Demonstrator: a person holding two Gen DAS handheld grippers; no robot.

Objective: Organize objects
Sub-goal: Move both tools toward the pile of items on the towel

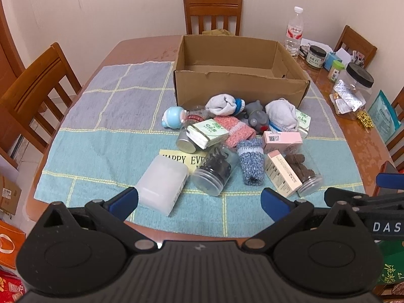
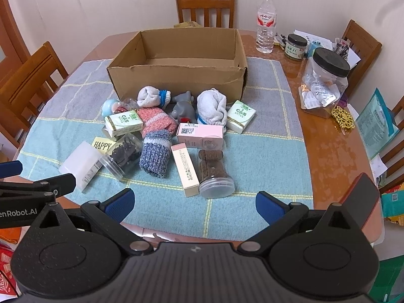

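In the left wrist view the left gripper [image 1: 199,199] stands spread wide and empty at the bottom of the frame, with the heap of socks, jars and boxes [image 1: 237,146] at centre just below the open cardboard box [image 1: 240,93]. In the right wrist view the right gripper [image 2: 194,202] is likewise spread, holding nothing, the heap [image 2: 171,136] left of centre on the checked cloth [image 2: 265,156]

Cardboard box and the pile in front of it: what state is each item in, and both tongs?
Cardboard box: open-topped, looks empty.
Dark-contents jar: on its side, lidded.
Brown-snack jar: on its side, lidded.
Blue knit sock: rolled up.
Tall pink box: lying flat.
Water bottle: upright, capped.
Left tongs: open, empty.
Right tongs: open, empty.
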